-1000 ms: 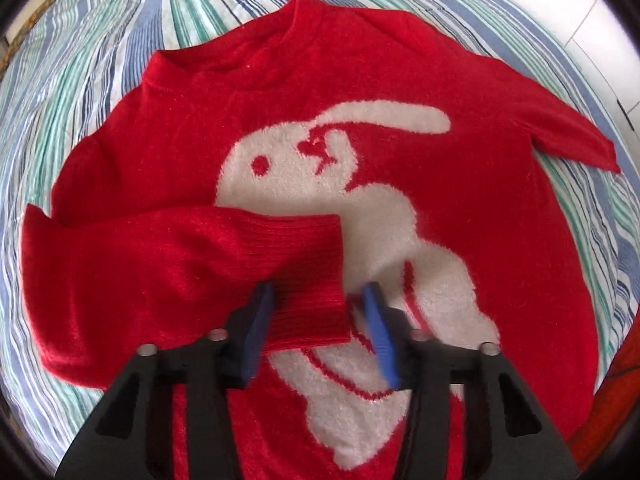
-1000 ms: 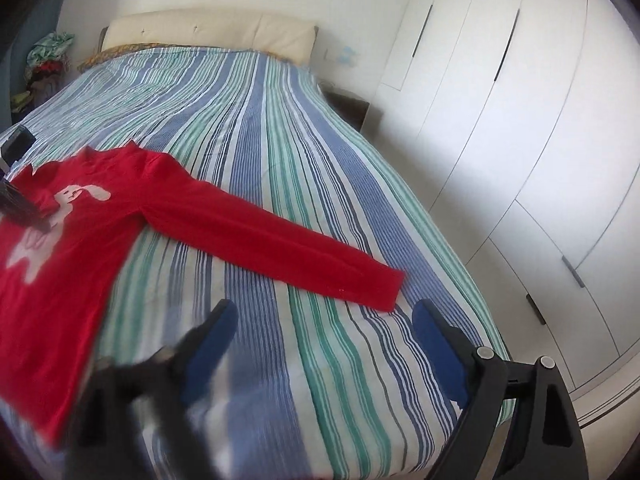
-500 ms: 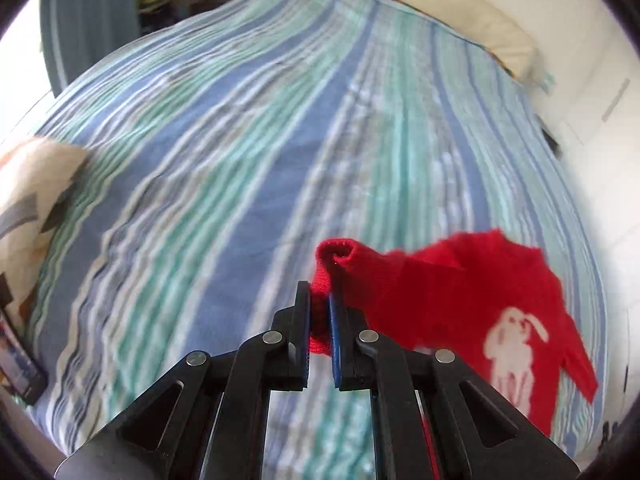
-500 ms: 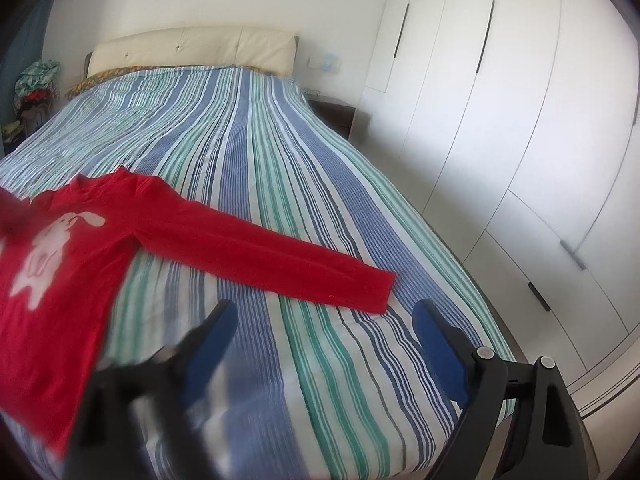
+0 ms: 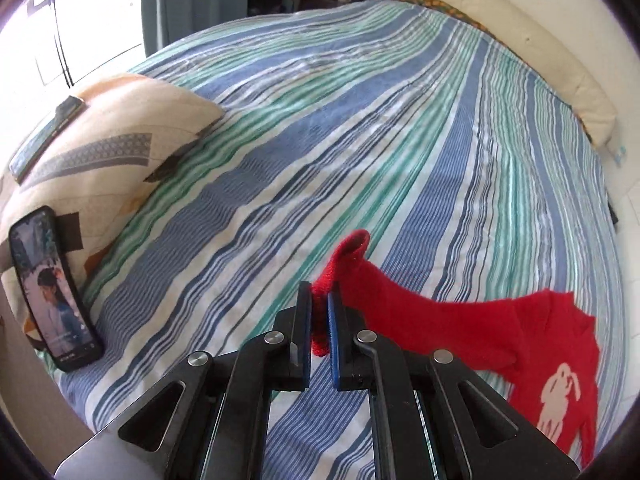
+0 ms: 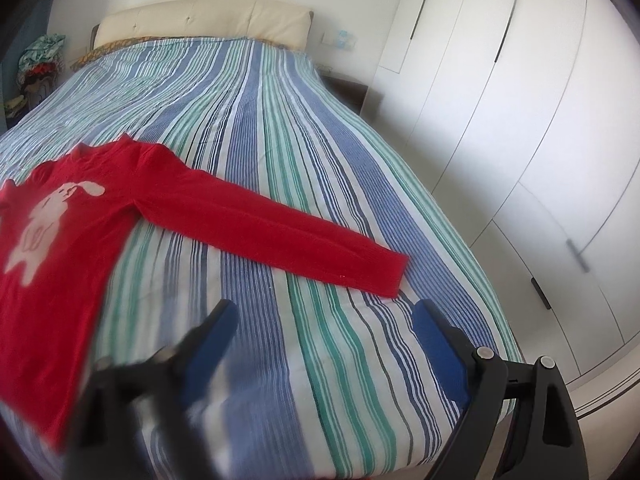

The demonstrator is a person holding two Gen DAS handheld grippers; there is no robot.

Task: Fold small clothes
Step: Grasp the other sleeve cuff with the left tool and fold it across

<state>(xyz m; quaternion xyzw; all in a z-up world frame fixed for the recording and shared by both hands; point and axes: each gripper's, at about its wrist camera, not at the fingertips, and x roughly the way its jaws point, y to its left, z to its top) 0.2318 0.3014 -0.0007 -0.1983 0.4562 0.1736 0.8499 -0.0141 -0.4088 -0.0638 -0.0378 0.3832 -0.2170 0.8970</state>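
A red sweater [image 6: 52,236] with a white rabbit on the front lies on the striped bed [image 6: 280,128]. My left gripper [image 5: 319,320] is shut on the cuff of one sleeve [image 5: 340,264] and holds it stretched out away from the body [image 5: 560,368]. The other sleeve [image 6: 280,232] lies flat and straight across the bed, its cuff [image 6: 390,276] just beyond my right gripper [image 6: 324,336], which is open and empty above the bedspread.
A patterned pillow [image 5: 92,148] lies at the left with a phone [image 5: 52,288] leaning on it. White wardrobe doors [image 6: 520,120] stand right of the bed. A cream headboard [image 6: 204,20] is at the far end.
My left gripper shut on the folded-in sleeve cuff and pulled it outward off the sweater's front, away from the body. The right gripper drifted slightly nearer the other cuff and stayed open.
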